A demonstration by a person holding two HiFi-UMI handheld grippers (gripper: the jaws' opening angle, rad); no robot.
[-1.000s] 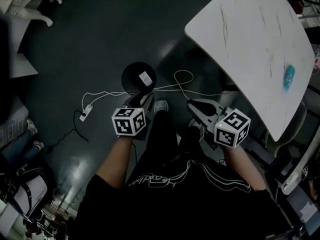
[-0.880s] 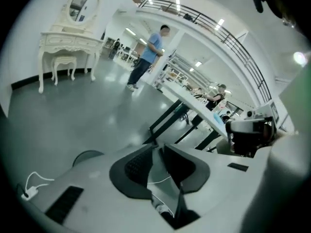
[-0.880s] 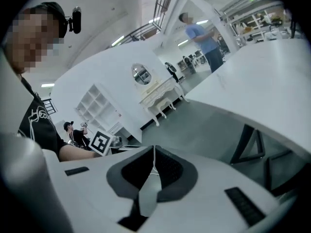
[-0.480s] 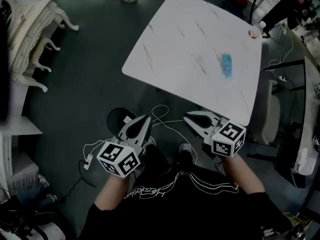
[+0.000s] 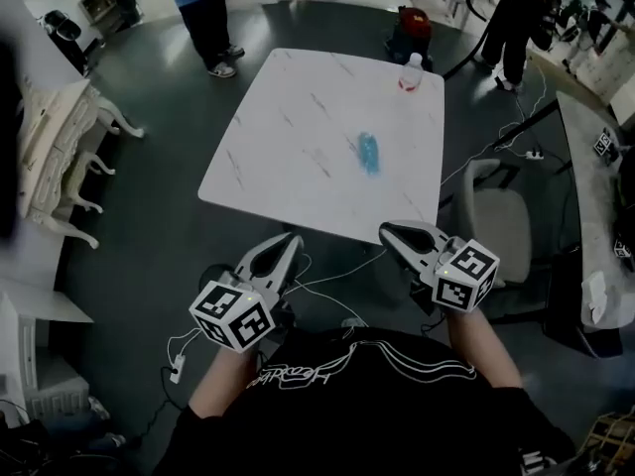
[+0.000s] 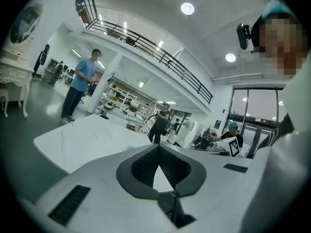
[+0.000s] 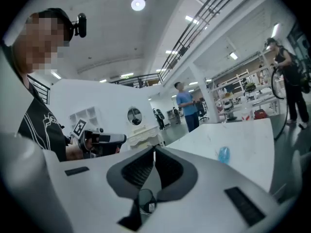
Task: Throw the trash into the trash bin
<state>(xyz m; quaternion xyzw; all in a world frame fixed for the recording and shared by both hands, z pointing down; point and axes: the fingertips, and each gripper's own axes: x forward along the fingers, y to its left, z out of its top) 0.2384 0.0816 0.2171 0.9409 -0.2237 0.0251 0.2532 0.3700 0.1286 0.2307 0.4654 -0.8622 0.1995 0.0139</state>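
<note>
Both tongs are pressed together with nothing between them. The left gripper and right gripper are held side by side in front of my chest, tips toward the table.

The blue piece is my guess for the trash. It lies alone on the white top, well apart from both tips and a bit nearer the right one. The trash bin is on the floor at my left, mostly hidden behind the left gripper.

What could go wrong:
- The jaws are closed. If I reach in without spreading them first, I'll shove the blue piece across the top instead of pinching it.
- The piece looks small and light and the top looks slick, so a shallow pinch could let it skid away or slip out on the way to the bin.
- The bin is low and half covered by my own tongs. If I release without looking down first, the piece probably lands on the floor.
- A white cable runs on the floor near the bin and my feet — stepping over there, I could snag it.
- A bottle stands at the far edge. I can't tell if it counts as trash — an overreach could tip it.
</note>
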